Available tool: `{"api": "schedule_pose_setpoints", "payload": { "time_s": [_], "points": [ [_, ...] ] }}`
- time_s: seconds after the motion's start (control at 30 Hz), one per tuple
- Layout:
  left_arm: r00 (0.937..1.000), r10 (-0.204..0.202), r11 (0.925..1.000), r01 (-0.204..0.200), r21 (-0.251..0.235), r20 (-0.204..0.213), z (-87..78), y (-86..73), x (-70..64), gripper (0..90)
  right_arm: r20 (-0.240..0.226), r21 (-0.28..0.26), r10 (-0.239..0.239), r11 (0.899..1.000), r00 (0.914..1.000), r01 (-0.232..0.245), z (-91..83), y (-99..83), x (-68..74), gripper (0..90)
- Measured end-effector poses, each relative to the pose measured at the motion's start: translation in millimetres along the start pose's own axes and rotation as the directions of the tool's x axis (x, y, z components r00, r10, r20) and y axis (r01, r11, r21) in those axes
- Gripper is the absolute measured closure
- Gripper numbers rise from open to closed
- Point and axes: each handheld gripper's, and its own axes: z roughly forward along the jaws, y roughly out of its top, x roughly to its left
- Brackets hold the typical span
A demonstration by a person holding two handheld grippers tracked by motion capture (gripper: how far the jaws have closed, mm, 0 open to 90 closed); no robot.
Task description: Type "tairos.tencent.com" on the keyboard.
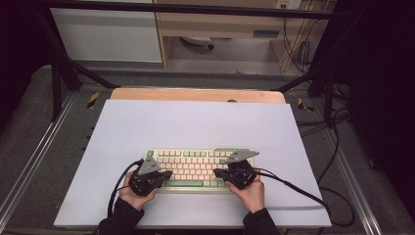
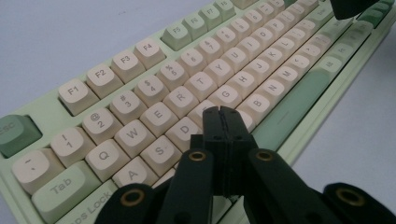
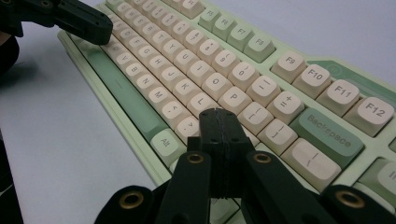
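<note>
Keyboard (image 1: 195,169) lies flat on white bench (image 1: 195,122), near edge, centred. Left gripper (image 2: 221,111) over the keys' left part, fingers closed on nothing, tip above the D–C area. Right gripper (image 3: 218,113) over the right part, fingers closed, empty, tip near L. 2 hands hold them.

Both forearms come in from the bottom edge in dark sleeves, one gripper per hand. L hand (image 1: 131,195) holds the left gripper (image 1: 169,173), jaws pressed together w/ no gap, tips aimed inward toward centre. R hand (image 1: 252,192) holds the right gripper (image 1: 216,172), jaws likewise closed flat on each other, tips aimed inward at the L one. Tips near each other but apart. Grey plates on top, cables trailing back
</note>
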Motion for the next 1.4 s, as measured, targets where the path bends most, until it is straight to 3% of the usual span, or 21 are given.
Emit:
{"api": "schedule_pose_setpoints", "payload": {
  "time_s": [0.6,0.93,1.4],
  "points": [
    [0.9999,-0.006,0.9999,0.006,-0.013,-0.01,-17.7,-6.9,11.6,89.9,-0.003,-0.022,0.005,1.0,1.0,-0.006,1.1,10.0,4.4,90.0],
    [0.9995,-0.024,0.9996,0.024,-0.016,-0.02,-22.4,-10.4,19.6,89.9,-0.01,-0.035,0.026,0.999,0.9996,-0.027,11.9,17.5,5.5,90.0],
    [0.999,-0.037,0.9992,0.036,-0.018,-0.026,-23.8,-12.5,24.9,89.9,0.014,0.003,0.037,0.999,0.9992,-0.037,39.2,28.6,5.0,90.0]
  ]
}}
